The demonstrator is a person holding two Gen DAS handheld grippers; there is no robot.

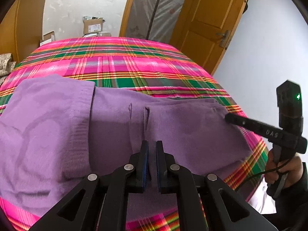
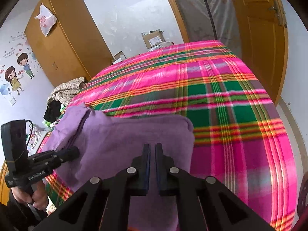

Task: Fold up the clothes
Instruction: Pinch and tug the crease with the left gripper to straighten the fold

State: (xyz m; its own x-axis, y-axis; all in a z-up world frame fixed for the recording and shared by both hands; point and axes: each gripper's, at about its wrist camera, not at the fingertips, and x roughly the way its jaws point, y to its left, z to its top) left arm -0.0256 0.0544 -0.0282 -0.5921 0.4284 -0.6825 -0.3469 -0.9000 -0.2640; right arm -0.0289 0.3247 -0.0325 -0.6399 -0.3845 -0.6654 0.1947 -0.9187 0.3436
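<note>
**Both grippers pinch the purple top on the bed**

Far on the left, against the wall, stands a tall wooden wardrobe with a thin plastic bag hanging on it. Below it a heap of other clothes waits at the edge of the bed, likely for later.

Next comes the soft purple knit top. It lies spread on the bed with the bright pink and green checked cover, near the front edge, with one part already folded over itself. The flat bed gives it room to lie smooth.

The left gripper points down at the middle of the top. Its fingers are clenched, with a thin fold of purple cloth pinched between them. I think it holds that spot so the cloth does not slide.

To the right, the right gripper is at the top's right side. Its fingers are squeezed nearly together too, and they seem to nip the cloth there. With both sides held, the next fold can probably be lifted evenly.

Furthest right is a yellow-brown wooden door.
</note>
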